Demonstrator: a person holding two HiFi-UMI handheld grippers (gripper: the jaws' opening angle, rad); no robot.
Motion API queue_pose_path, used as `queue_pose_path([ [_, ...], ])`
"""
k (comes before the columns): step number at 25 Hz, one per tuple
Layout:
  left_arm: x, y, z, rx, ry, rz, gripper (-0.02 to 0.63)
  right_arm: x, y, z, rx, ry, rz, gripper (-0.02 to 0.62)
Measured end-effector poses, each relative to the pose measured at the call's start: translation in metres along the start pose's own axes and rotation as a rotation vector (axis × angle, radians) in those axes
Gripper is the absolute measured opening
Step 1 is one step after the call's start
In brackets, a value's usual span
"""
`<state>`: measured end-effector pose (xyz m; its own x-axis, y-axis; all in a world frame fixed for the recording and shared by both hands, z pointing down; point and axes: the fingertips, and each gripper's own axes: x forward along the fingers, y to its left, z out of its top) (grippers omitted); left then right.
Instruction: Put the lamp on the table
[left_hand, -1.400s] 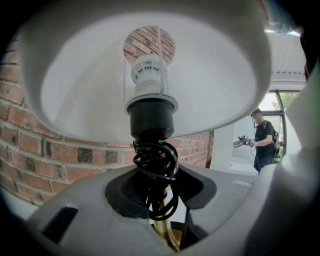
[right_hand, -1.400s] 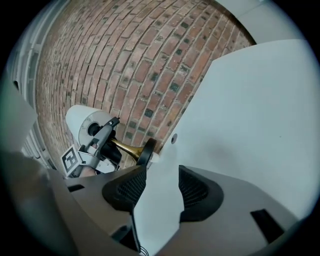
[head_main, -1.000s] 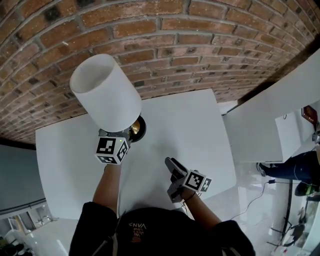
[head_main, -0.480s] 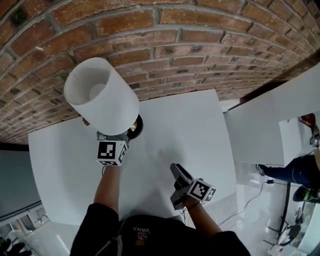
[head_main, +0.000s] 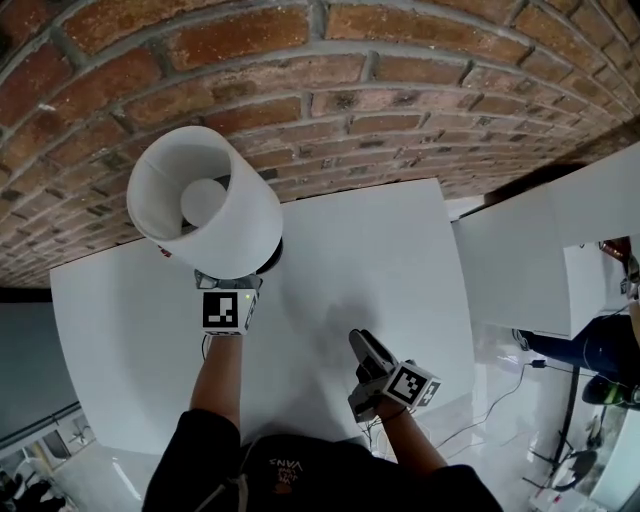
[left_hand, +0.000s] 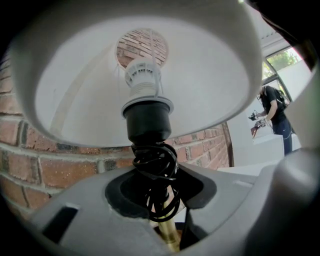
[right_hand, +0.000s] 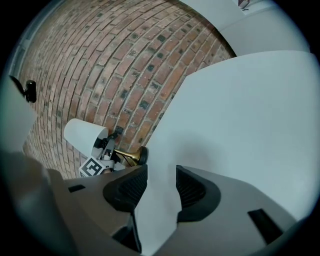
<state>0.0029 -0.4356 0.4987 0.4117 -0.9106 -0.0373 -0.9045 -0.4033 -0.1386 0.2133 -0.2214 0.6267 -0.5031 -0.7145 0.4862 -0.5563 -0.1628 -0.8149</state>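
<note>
left gripper (head_main: 229, 284) clamps the table lamp (head_main: 245, 235) by its slim brass stem (left_hand: 168, 234); likely top-heavy with a fragile shade (left_hand: 210, 75), so the stem suits. right gripper (right_hand: 161, 189) gapes empty over the table (head_main: 400, 260).

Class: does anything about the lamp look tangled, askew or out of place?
Yes: the black cord is bunched in a loose tangle round the brass lamp stem, just under the black bulb socket, where the left gripper grips it.
</note>
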Motion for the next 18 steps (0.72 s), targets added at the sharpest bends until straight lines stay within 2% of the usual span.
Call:
queue_pose_path([
  [13, 0.0, 0.0, -0.009, 0.03, 0.004, 0.012, 0.155, 0.014, 0.011, 0.009, -0.024, -0.008, 0.003, 0.176],
  [18, -0.001, 0.0, -0.012, 0.001, 0.004, 0.001, 0.17, 0.015, 0.021, 0.002, -0.038, 0.004, 0.017, 0.176],
])
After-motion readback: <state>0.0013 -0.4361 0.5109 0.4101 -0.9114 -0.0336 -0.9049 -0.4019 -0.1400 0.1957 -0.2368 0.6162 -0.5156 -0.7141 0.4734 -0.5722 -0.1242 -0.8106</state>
